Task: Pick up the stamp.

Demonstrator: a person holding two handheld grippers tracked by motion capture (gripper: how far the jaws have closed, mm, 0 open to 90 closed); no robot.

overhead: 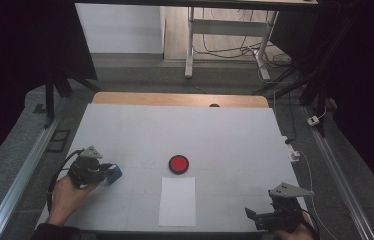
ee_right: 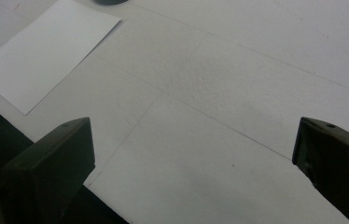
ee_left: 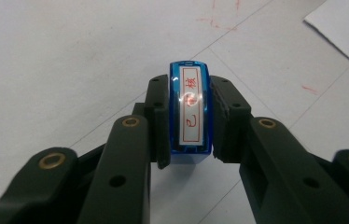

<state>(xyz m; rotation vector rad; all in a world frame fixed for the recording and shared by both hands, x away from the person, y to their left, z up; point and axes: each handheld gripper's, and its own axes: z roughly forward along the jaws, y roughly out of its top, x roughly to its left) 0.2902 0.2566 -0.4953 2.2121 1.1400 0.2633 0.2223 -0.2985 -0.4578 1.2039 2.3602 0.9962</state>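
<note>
Now the left tool (ee_left: 190,140) is clamped on the blue stamp (ee_left: 190,114) at the table's (overhead: 225,130) left (right tool (ee_right: 196,154) idle, jaws apart); next, probably lift toward the red ink pad (overhead: 178,164).

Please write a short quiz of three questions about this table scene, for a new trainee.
1. True or false: the left tool is shut on the blue stamp.
2. Which thing lies nearest the red ink pad? A) the white paper sheet B) the right tool
3. In what state are the jaws of the right tool?

Key: 1 true. 2 A. 3 open, with nothing between them.
</note>
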